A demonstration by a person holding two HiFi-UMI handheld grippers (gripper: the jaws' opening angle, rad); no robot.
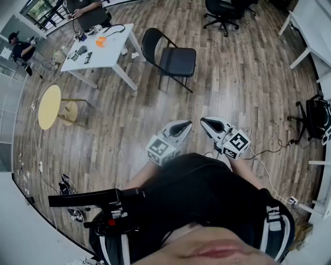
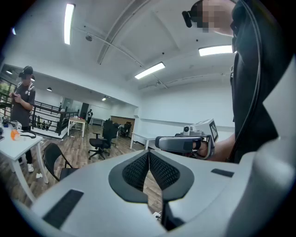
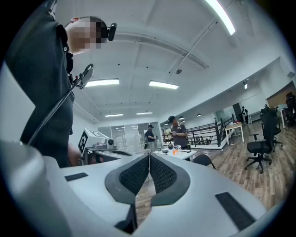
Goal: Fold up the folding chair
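Grey moulded plastic forms both tools, which are held side by side just in front of the person's black fabric shirt [image 1: 207, 191]. The left gripper [image 2: 149, 159] and the right gripper [image 3: 149, 162] each have their black, diamond-textured rubber pads pressed flat together with nothing between them. Each carries a white cube with square black markers. Judging by this posture, shut, empty and roughly level at waist height, they are only being carried, since nothing within reach needs a grip.

Below them lies the brown wood-plank floor [image 1: 232, 88], smooth and bare between the person and the work.

Well apart from the grippers stands the black metal-framed folding chair [image 1: 176, 59]. It is fully open on its thin tubular legs, with a flat padded seat and a rounded backrest facing away from the person. It has not been touched, so I judge that the folding has not begun. Closing it will probably mean walking over, opening the jaws, and taking the seat edge and the backrest.

Just beside the chair is the white rectangular table with slanted legs [image 1: 111, 57], with small clutter on it, including an orange object [image 1: 101, 41]. Off to the left is a round yellow-topped stool [image 1: 49, 106], and farthest away a black wheeled office chair [image 1: 222, 10].
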